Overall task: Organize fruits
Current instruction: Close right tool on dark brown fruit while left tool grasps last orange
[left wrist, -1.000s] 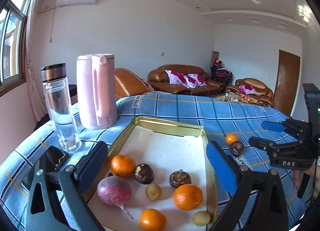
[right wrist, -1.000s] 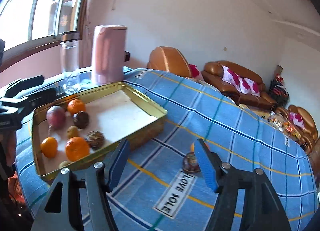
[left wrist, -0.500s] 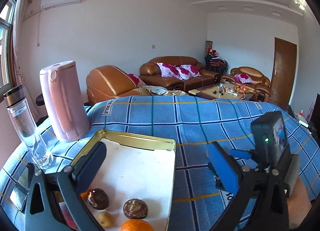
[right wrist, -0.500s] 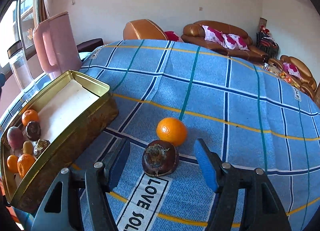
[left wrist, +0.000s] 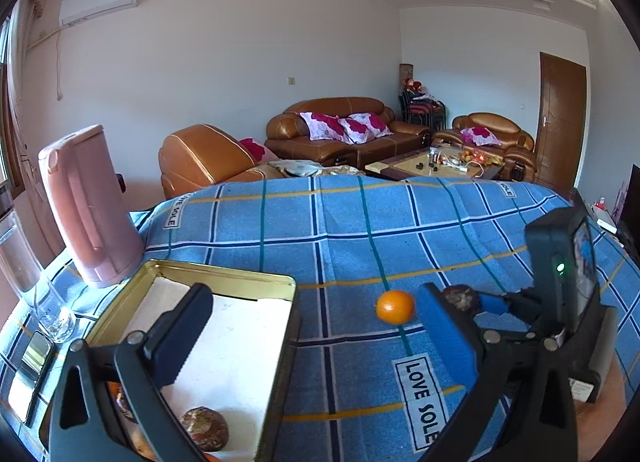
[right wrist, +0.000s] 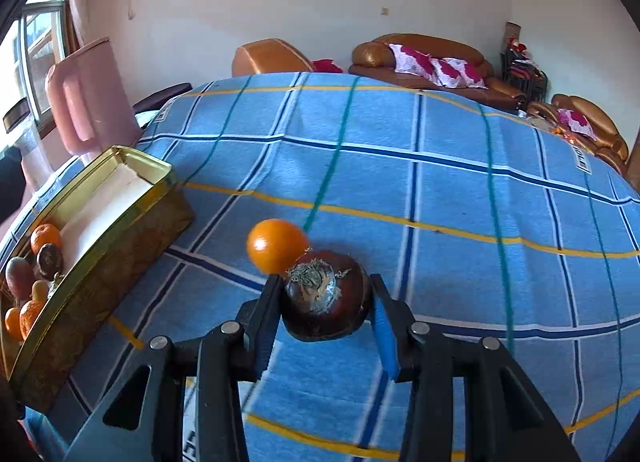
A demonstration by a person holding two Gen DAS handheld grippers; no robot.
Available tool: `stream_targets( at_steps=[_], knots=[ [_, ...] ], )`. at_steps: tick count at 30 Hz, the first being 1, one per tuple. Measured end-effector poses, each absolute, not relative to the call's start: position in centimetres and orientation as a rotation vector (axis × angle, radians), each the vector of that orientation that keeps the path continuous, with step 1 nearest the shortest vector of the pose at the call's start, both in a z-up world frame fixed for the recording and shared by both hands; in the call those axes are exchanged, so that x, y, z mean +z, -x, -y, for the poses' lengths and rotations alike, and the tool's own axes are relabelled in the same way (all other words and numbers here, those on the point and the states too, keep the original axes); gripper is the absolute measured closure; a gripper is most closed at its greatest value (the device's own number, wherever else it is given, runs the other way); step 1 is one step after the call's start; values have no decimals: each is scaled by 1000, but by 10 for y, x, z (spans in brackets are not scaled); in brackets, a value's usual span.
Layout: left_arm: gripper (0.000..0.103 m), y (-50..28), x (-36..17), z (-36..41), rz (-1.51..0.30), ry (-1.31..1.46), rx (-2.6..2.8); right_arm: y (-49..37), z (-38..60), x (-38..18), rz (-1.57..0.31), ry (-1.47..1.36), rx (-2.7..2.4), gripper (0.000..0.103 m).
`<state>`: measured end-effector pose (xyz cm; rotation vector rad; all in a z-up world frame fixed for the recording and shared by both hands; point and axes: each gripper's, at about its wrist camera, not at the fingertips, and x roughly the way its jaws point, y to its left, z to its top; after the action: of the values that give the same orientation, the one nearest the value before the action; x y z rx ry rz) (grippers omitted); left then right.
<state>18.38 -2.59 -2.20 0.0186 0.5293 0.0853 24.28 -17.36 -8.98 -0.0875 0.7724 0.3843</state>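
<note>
Right gripper closing on the dark fruit beside the tin

The right gripper (right wrist: pixel 324 312) has just been narrowing its fingers around the dark round fruit (right wrist: pixel 325 296), pads now against its flanks, on the blue checked worktop (right wrist: pixel 440 198) just beside an orange (right wrist: pixel 276 246). The fruit looks firm, smooth-skinned and light; holding it across the widest part, below the dry stem cap, should stop it slipping. The left gripper (left wrist: pixel 312 326) hangs wide and empty over the gold tin (left wrist: pixel 224 276) of sorted fruit.

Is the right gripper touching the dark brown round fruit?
Touching: the right wrist view shows right gripper pads pressed on both sides of the dark brown round fruit.
</note>
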Motion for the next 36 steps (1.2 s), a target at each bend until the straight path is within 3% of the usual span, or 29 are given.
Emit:
stream_targets(
  at_steps=[8,11,17,28,36],
  knots=[
    [6,-240,-58,63,-651,-45,26,-246,244,-82,-727,16,240,59],
    [18,-262,-74,72,-708,-58,17,-248,256,-81,-723,-24,243,59],
    [28,-288,-96,81,-780,-51,-8,-246,244,-78,-704,9,289,59],
    [56,-305,-113,82,-904,-2,-103,-249,241,-81,-731,17,297,59],
    [57,-300,-111,71,-884,62,-130,-247,242,-81,-711,11,304,59]
  ],
)
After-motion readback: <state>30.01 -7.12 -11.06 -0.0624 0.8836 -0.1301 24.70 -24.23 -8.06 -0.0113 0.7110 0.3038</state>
